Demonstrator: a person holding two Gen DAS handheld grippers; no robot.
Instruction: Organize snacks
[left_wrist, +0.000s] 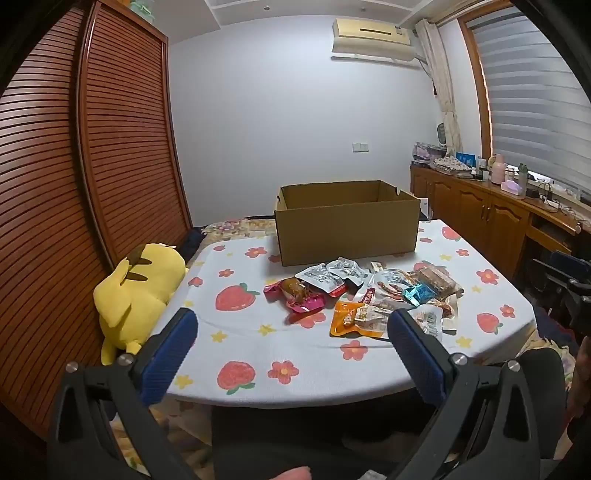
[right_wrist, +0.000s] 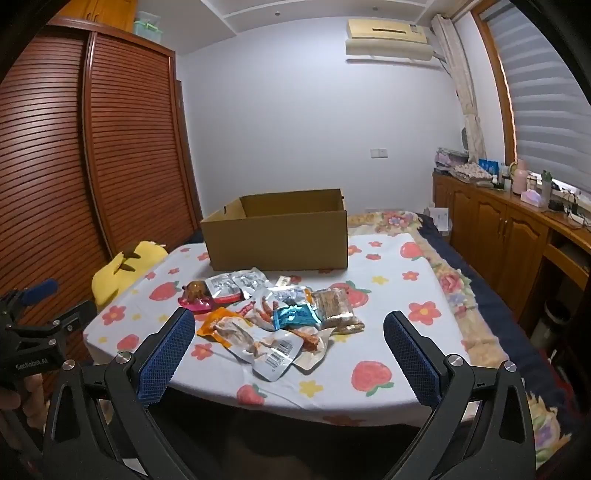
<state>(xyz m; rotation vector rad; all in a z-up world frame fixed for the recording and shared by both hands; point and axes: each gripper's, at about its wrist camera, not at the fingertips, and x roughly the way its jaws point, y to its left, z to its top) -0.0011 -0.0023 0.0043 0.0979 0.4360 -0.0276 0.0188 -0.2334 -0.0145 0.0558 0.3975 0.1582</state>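
Left wrist view is showing the left gripper (left_wrist: 291, 328) spread as wide as it goes, gripping nothing, its ribbed blue pads (left_wrist: 168, 360) hovering over the near edge of a table (left_wrist: 258, 354) draped in soft white cloth printed with strawberries and flowers. Left of the left finger, a yellow plush toy (left_wrist: 142, 291) is lying against slatted wooden doors (left_wrist: 74, 177). Ahead, between the fingers and slightly right, a loose heap of snack packets (left_wrist: 369, 295) is sitting: crinkly foil and plastic pouches in pink, silver, orange and teal, overlapping so that their count and labels are hard to make out. Beyond the heap, an open rectangular cardboard box (left_wrist: 347, 232) is standing, its inside hidden by the near wall.

Right wrist view is showing the right gripper (right_wrist: 290, 326) equally wide and gripping nothing, with the same packets (right_wrist: 273, 314) lying between its fingers and the box (right_wrist: 277, 240) behind them. At far left, the other gripper (right_wrist: 38, 291) is partly cut off.
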